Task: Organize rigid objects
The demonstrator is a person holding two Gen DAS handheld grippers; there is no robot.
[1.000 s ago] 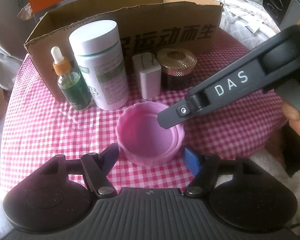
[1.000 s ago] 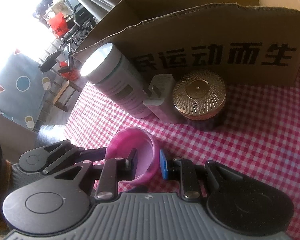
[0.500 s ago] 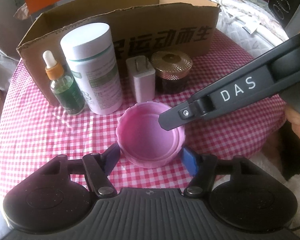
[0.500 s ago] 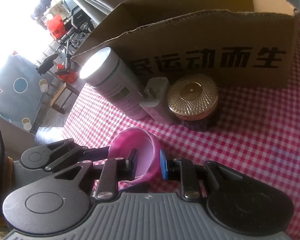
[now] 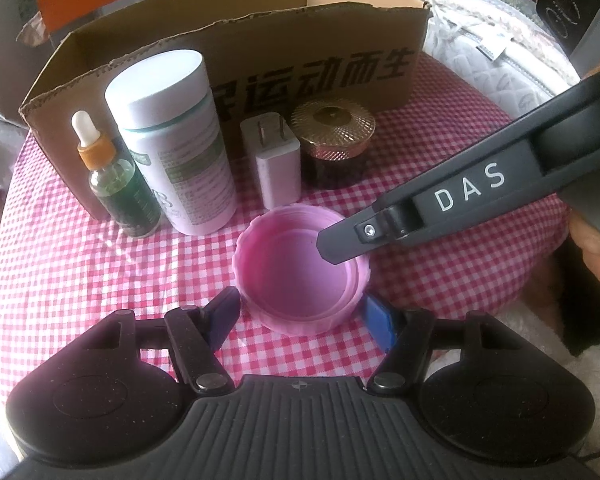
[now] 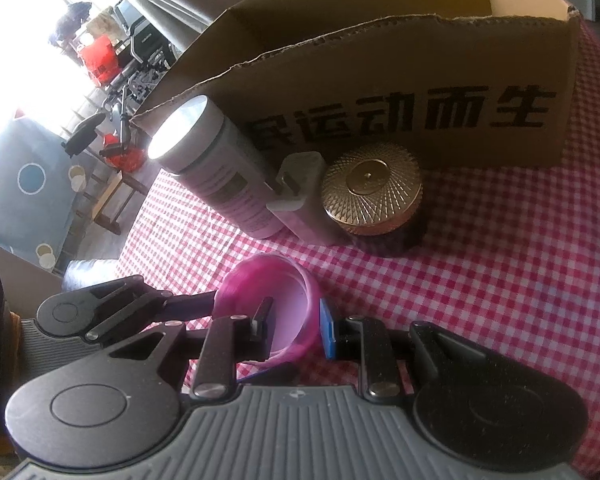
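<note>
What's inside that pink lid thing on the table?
The pink lid lies open side up with nothing loose in it. One finger of the right gripper dips inside, pinching its wall. The checked tablecloth beneath it is covered.

Daylight floods in from the upper left, blowing the window area beyond the cardboard box (image 6: 400,92) to pure white. The white bottle's cap (image 6: 184,128) just left of the box glares. Soft shadows beside the box; fisheye bends every edge, corners slightly hazy.
</note>
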